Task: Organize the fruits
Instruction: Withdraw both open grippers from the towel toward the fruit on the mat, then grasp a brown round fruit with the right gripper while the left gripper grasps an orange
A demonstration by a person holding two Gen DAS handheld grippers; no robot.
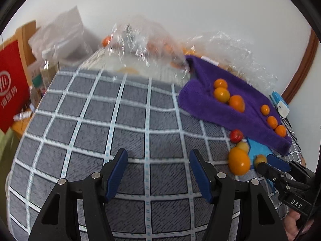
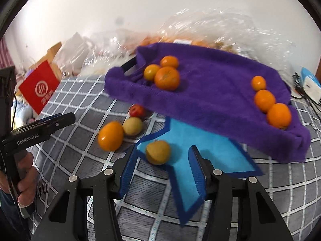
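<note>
Left gripper (image 1: 158, 173): jaws apart, nothing between them, only the grey checked cover (image 1: 120, 120) below.

Right gripper (image 2: 163, 172): jaws apart, empty, angled down over the blue cloth (image 2: 210, 156). A yellow fruit (image 2: 158, 152) lies on that cloth just ahead of the fingertips, not touched by either pad.

Purple towel (image 2: 210, 100) lies on the cover, overlapping the far part of the blue cloth. It carries six oranges in two groups: three near its left end (image 2: 167, 78) and three in a row along its right edge (image 2: 264, 100).

Loose on the cover, left of the blue cloth: a large orange (image 2: 110, 135), a pale yellow fruit (image 2: 132, 127) touching it, and a red fruit (image 2: 137, 110) at the towel's edge.

Clear plastic bags (image 2: 210, 26) sit behind the towel. A red box (image 2: 39, 86) stands at far left.
</note>
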